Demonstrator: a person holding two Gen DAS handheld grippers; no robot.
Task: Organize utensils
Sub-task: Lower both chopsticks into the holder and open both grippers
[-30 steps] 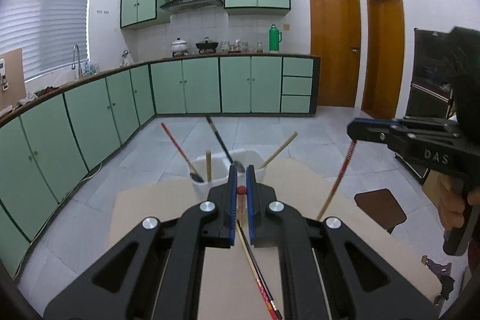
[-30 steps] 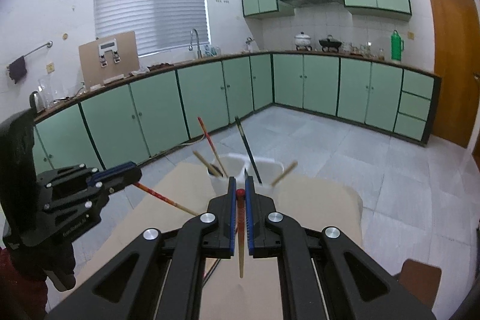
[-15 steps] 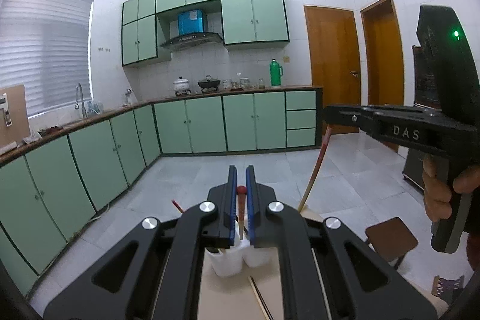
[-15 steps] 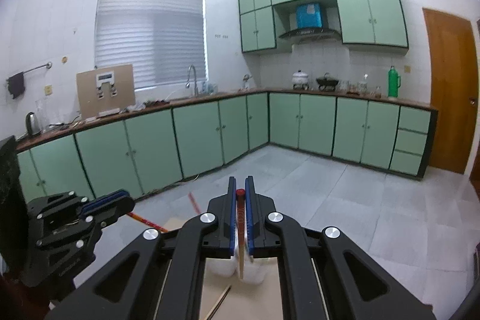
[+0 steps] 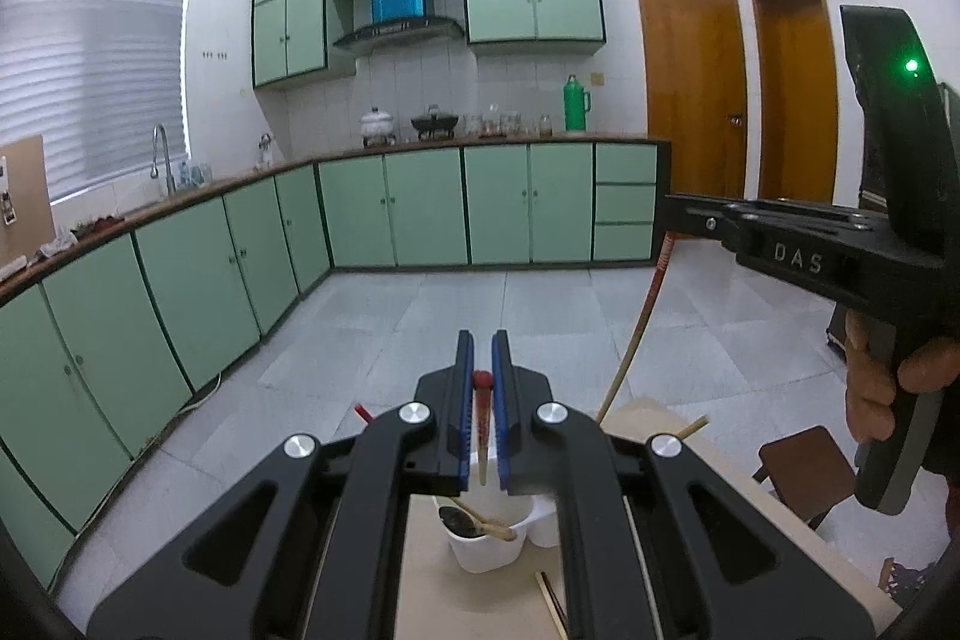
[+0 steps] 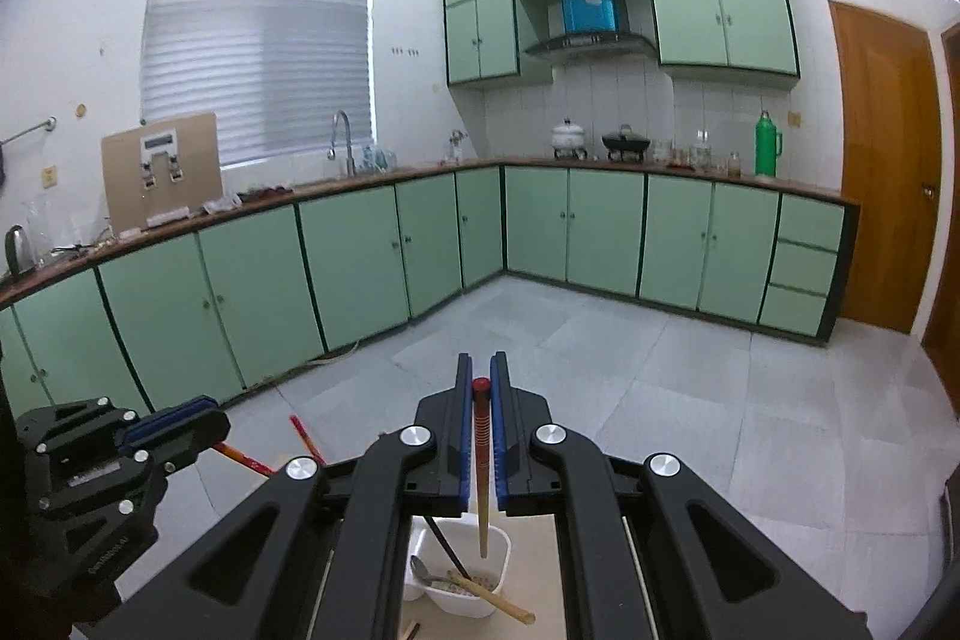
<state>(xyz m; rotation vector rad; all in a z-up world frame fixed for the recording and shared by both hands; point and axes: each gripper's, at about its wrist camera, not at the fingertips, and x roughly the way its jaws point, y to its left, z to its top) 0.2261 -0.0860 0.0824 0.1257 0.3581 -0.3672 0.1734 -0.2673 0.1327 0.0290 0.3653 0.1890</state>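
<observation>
My left gripper (image 5: 482, 358) is shut on a red-topped chopstick (image 5: 481, 415) that hangs down above the white utensil holder (image 5: 489, 544). My right gripper (image 6: 481, 379) is shut on another red-topped chopstick (image 6: 482, 466), its tip over the holder (image 6: 468, 583). The holder has a spoon (image 6: 423, 571), a dark utensil and wooden chopsticks (image 6: 492, 598) in it. The right gripper (image 5: 681, 214) also shows in the left wrist view, with its chopstick (image 5: 636, 334) hanging down. The left gripper (image 6: 204, 415) shows at the left in the right wrist view.
The holder stands on a light wooden table (image 5: 690, 436). A loose chopstick (image 5: 549, 601) lies on it near the holder. A brown stool (image 5: 804, 472) stands to the right. Green kitchen cabinets (image 6: 360, 250) line the far walls.
Both grippers have risen with their chopsticks and tilted up. The holder now sits low, under the fingers, and the chopsticks hang over it.
</observation>
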